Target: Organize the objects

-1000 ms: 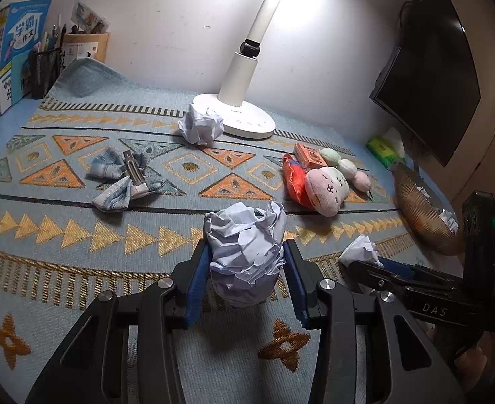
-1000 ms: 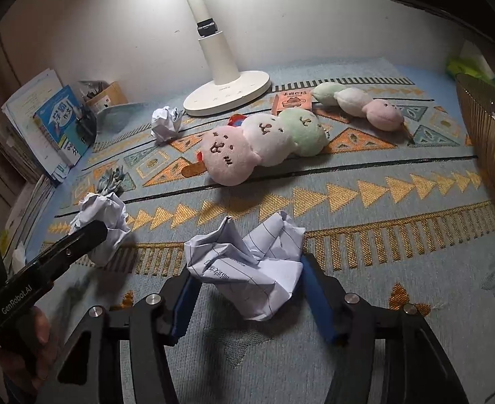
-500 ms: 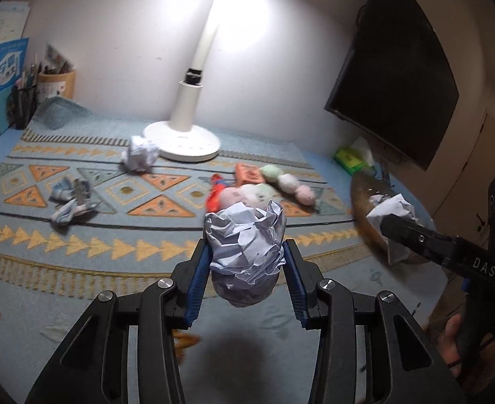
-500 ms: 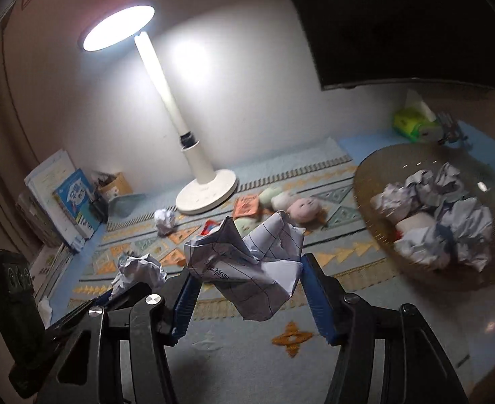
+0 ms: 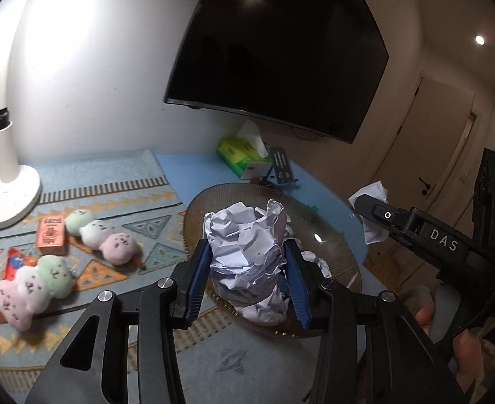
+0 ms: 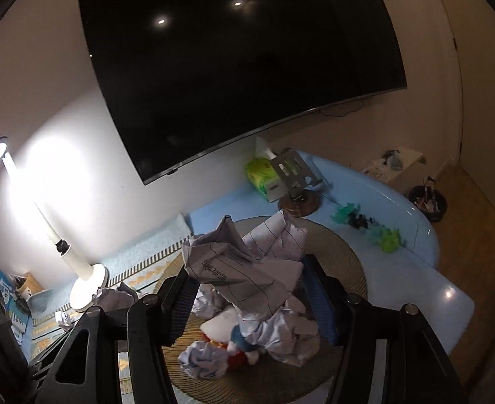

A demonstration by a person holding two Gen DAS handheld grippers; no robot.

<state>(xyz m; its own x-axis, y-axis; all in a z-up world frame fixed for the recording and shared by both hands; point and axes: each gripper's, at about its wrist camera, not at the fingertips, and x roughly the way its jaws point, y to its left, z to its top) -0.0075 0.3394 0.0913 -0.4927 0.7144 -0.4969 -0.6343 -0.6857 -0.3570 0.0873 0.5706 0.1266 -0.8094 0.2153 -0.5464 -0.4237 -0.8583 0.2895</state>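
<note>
My left gripper [image 5: 247, 276] is shut on a crumpled white paper ball [image 5: 247, 245] and holds it above the near rim of a round woven basket [image 5: 331, 235]. My right gripper [image 6: 251, 289] is shut on a crumpled lined paper ball [image 6: 247, 266] directly over the same basket [image 6: 341, 269], which holds several paper balls [image 6: 200, 360] and a red and white item [image 6: 234, 353]. The right gripper also shows at the right of the left wrist view [image 5: 375, 208] with its paper [image 5: 372, 192].
Plush dumpling strings [image 5: 102, 235] and an orange box [image 5: 50, 235] lie on the patterned mat [image 5: 112, 175]. A white lamp [image 5: 8, 188], a green tissue box [image 5: 240, 155], a phone stand [image 6: 294, 175] and a wall TV [image 5: 274, 50] are around.
Both grippers have swung right, away from the mat, with their paper balls. The right one now hangs over the basket and the left one is at its near rim.
</note>
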